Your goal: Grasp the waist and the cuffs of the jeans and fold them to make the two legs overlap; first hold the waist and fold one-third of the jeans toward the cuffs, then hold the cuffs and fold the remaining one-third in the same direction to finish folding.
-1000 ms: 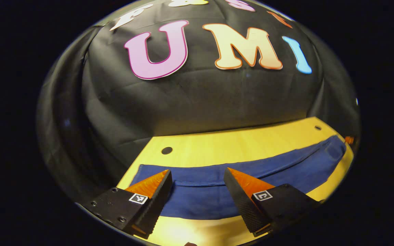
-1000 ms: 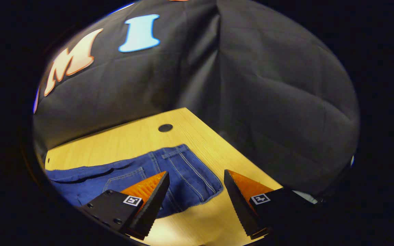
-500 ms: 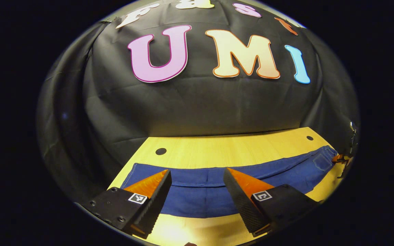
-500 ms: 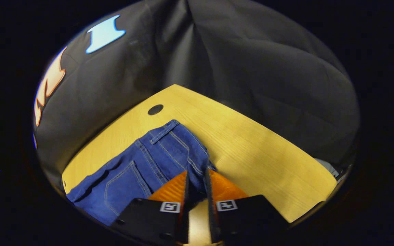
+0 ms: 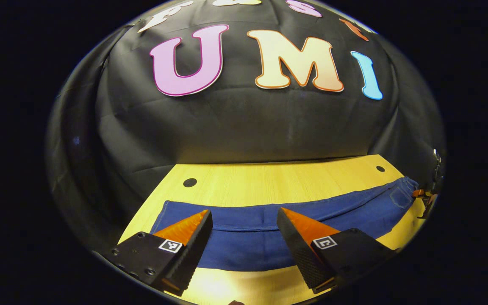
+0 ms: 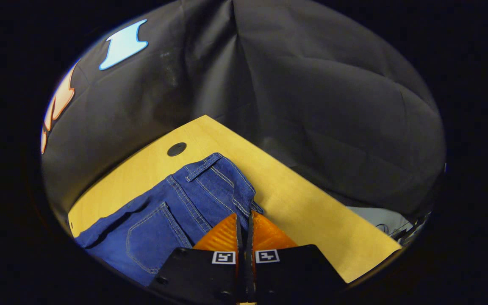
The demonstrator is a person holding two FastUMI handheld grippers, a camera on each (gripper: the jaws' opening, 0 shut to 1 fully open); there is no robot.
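A black cloth wall backs the pale wooden bench (image 5: 269,182) where our jeans (image 5: 248,241) lie flat, their long axis running crosswise from the cuffs at our left to the waist (image 6: 210,173) at our right. Our right tool (image 6: 244,220) is clamped narrow on the near corner of the waist, denim pinched between both fingers. Our left tool (image 5: 244,220) hovers with its jaws wide over the cuff end, gripping nothing. We judge the leg-overlap fold comes next: the left tool needs the near cuff edge, which lies just below and ahead of it.
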